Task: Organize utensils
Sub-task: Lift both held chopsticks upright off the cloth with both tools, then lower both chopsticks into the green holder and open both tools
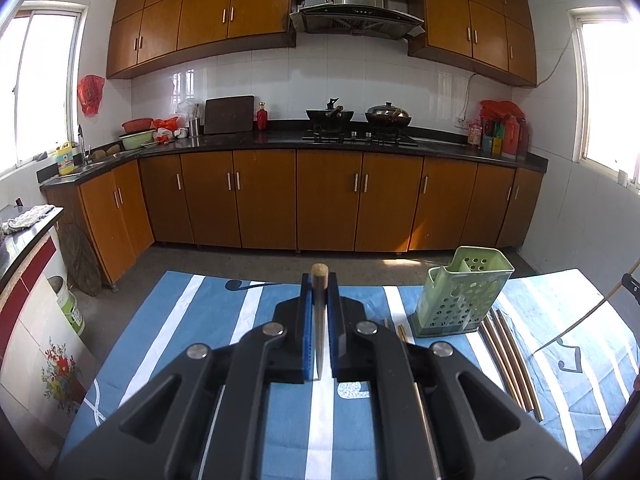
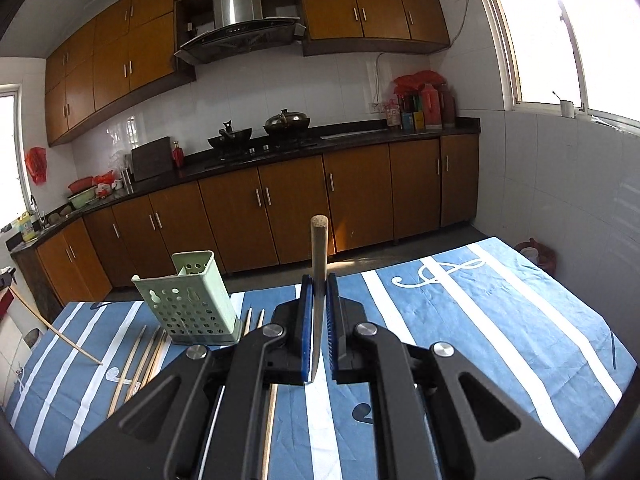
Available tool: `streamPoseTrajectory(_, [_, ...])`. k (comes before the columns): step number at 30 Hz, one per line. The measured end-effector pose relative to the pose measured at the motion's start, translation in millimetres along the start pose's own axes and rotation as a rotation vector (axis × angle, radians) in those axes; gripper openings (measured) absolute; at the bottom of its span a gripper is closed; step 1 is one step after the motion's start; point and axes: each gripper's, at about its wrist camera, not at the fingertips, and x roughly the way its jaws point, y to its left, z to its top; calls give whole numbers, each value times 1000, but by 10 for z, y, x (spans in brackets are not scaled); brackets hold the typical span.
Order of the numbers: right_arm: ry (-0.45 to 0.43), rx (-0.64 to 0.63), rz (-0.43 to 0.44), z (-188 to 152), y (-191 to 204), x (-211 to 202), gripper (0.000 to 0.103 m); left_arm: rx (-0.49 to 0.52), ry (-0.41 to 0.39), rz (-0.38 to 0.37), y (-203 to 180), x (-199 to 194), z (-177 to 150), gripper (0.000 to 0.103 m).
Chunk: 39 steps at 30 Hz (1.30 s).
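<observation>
Each gripper is clamped on one chopstick: left gripper (image 1: 319, 300), right gripper (image 2: 319, 300). Loose chopsticks (image 2: 138, 364) lie beside the green holder (image 2: 192, 304) on the striped tabletop (image 2: 480, 320), kitchen cabinets (image 1: 296, 200) beyond.

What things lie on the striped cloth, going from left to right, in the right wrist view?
A slanted chopstick at the left edge → a bundle of loose chopsticks → the green holder → the right claw, shut on a chopstick → the white treble clef print.
</observation>
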Motion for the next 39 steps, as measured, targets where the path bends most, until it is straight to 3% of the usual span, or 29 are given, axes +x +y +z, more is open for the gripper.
streamPoseTrajectory(6, [-68, -17, 49, 443, 179, -39, 7, 8, -27, -29, -88, -12, 355, 8])
streamPoseTrajectory(12, [-229, 28, 161, 1080, 490, -138, 7, -85, -132, -114, -210, -92, 1101, 8])
streamPoseTrajectory(15, [-268, 40, 197, 1205, 643, -58, 7, -114, -207, -141, -361, -148, 1380, 8])
streamPoseTrajectory(18, [-249, 22, 211, 1191, 805, 118, 7, -132, -243, -166, -559, -92, 1526, 8])
streamPoseTrajectory(24, [-166, -7, 213, 1041, 1007, 420, 7, -147, -266, -193, -920, 208, 1549, 8])
streamPoseTrajectory(39, [-49, -41, 202, 722, 1087, 685, 7, -102, -59, -219, -1274, 964, 1077, 8])
